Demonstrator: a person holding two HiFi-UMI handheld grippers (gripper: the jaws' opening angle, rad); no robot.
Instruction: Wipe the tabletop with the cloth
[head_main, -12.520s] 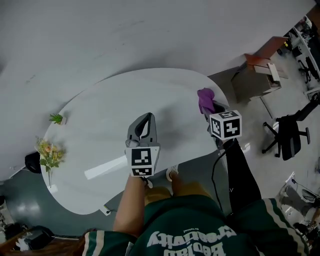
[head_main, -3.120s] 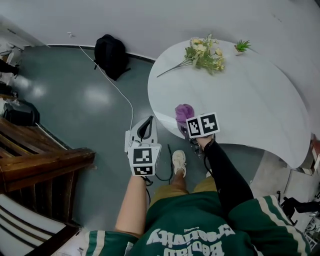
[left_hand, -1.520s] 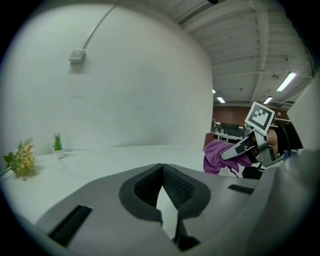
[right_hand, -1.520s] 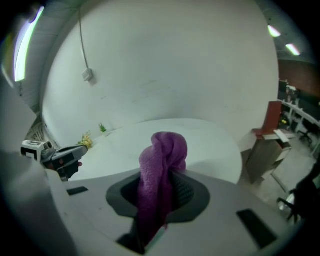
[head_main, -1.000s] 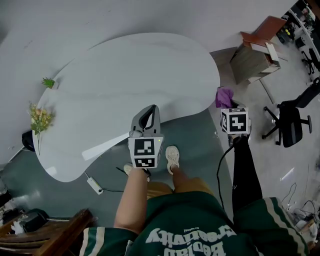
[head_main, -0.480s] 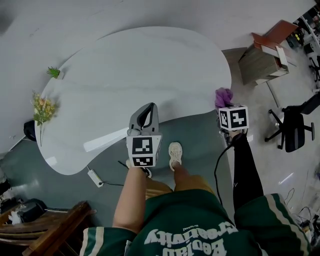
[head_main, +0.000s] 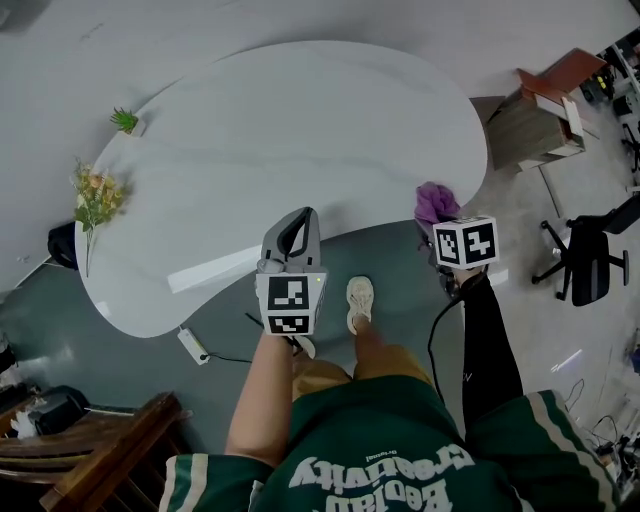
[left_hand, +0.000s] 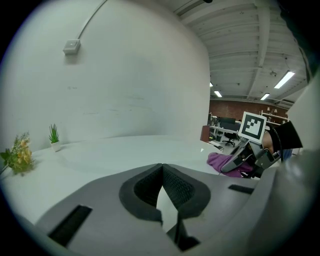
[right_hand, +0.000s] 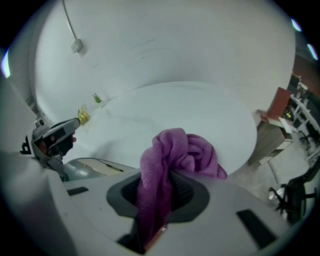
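Holding the purple cloth (right_hand: 176, 149), the right gripper (right_hand: 157, 192) has its jaws clamped on a bunched fold. The rest of the fabric rises in a loose wad above the pads. In the head view this gripper (head_main: 441, 218) sits right of centre. The cloth (head_main: 435, 201) is at the lower right edge of the white table (head_main: 300, 120). Whether the fabric touches the surface cannot be confirmed from any view.

The left gripper (left_hand: 162, 186) is empty: its dark ribbed pads meet at the tips, with only a thin sliver of white tabletop showing between them lower down. In the head view it (head_main: 292, 228) is at frame centre, over the near edge of the table, well apart from the right gripper.

On the tabletop, a bunch of flowers (head_main: 95, 195) lies at the left end and a small green plant (head_main: 125, 121) stands beyond it, toward the upper left. Both are well apart from the cloth.

On the floor, a pale shoe (head_main: 359, 303) shows between the two arms. A black office chair (head_main: 590, 262) stands at the right edge of the frame.
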